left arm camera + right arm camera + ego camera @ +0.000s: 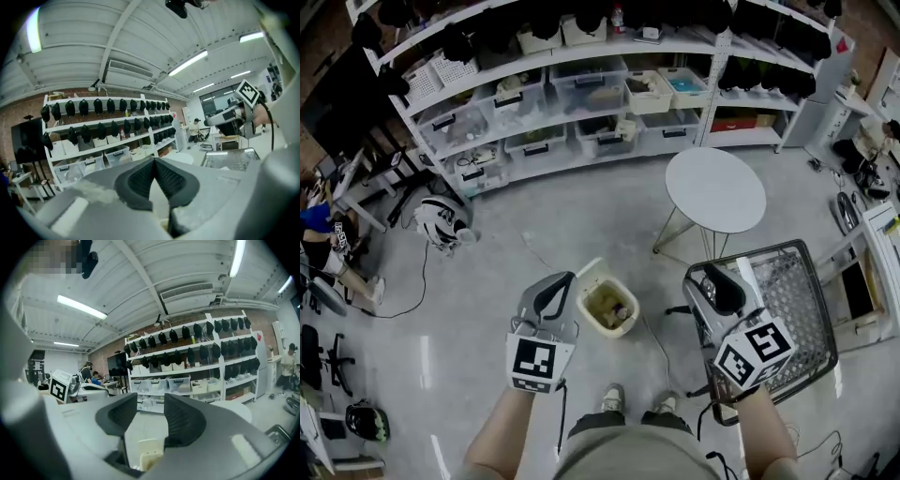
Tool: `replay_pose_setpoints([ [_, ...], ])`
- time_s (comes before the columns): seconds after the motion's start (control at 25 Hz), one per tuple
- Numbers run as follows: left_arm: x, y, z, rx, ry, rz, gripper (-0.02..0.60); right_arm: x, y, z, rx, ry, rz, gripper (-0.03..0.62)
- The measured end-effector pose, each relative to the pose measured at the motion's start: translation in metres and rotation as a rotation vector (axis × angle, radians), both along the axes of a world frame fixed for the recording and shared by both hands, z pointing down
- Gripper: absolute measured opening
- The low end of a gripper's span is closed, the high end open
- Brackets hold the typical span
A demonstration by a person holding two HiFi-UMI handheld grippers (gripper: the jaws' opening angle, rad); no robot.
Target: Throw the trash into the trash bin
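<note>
Left gripper (153, 160): clenched, pad tips meeting, nothing caught between them. Right gripper (150, 399): released, with a clear gap between the pads and nothing in it. You hold both up at about level, pointing toward the far shelving (581, 94), well above the floor.

Task item: the trash (612, 307) seen at this moment is a yellowish-brown clump already lying inside the trash bin (583, 302). The bin stands on the floor just beyond your feet, between the two grippers in the head view. A pale strip lies on the mesh tray (806, 314) at your right, behind the right gripper. Whether it is more trash cannot be told.

Handling assessment: the clump looks light, soft and crumpled, so it should neither slip nor break. If any piece remains, pinch it across a bunched fold and not a loose edge, and use only modest pressure. A flat strip on mesh would likely need one pad slid under an edge.

Surroundings: a round table (715, 187) stands beyond the bin to the right. A seated person is at the far left.
</note>
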State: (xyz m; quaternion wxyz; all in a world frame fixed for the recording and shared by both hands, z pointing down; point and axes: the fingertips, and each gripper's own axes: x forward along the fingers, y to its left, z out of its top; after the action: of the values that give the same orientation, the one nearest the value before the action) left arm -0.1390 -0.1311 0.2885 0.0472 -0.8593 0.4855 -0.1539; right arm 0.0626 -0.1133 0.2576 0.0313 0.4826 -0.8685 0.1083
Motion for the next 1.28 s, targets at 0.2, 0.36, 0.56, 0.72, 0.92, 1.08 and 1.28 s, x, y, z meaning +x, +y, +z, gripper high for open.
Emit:
replay_pose_setpoints([
  [0.2, 0.029, 0.027, -0.069, 0.107, 0.124, 0.02, 0.002, 0.034, 0.035, -0.07, 0.149, 0.027, 0.049, 0.204],
  [0.36, 0.051, 0.045, -0.104, 0.141, 0.151, 0.082, 0.002, 0.062, 0.063, -0.107, 0.256, 0.097, 0.139, 0.231],
  [0.56, 0.075, 0.06, -0.113, 0.143, 0.156, 0.122, 0.002, 0.085, 0.096, -0.127, 0.291, 0.086, 0.186, 0.25],
  [0.72, 0.094, 0.057, -0.111, 0.134, 0.139, 0.159, 0.002, 0.099, 0.1, -0.132, 0.289, 0.091, 0.202, 0.253],
  [0.92, 0.13, 0.048, -0.099, 0.111, 0.117, 0.222, 0.002, 0.133, 0.094, -0.109, 0.222, 0.078, 0.222, 0.259],
  [1.08, 0.176, 0.036, -0.085, 0.052, 0.142, 0.294, 0.002, 0.18, 0.075, -0.071, 0.161, 0.168, 0.294, 0.267],
  [1.28, 0.242, 0.022, -0.058, -0.008, 0.143, 0.368, 0.002, 0.233, 0.051, -0.005, 0.034, 0.247, 0.319, 0.277],
])
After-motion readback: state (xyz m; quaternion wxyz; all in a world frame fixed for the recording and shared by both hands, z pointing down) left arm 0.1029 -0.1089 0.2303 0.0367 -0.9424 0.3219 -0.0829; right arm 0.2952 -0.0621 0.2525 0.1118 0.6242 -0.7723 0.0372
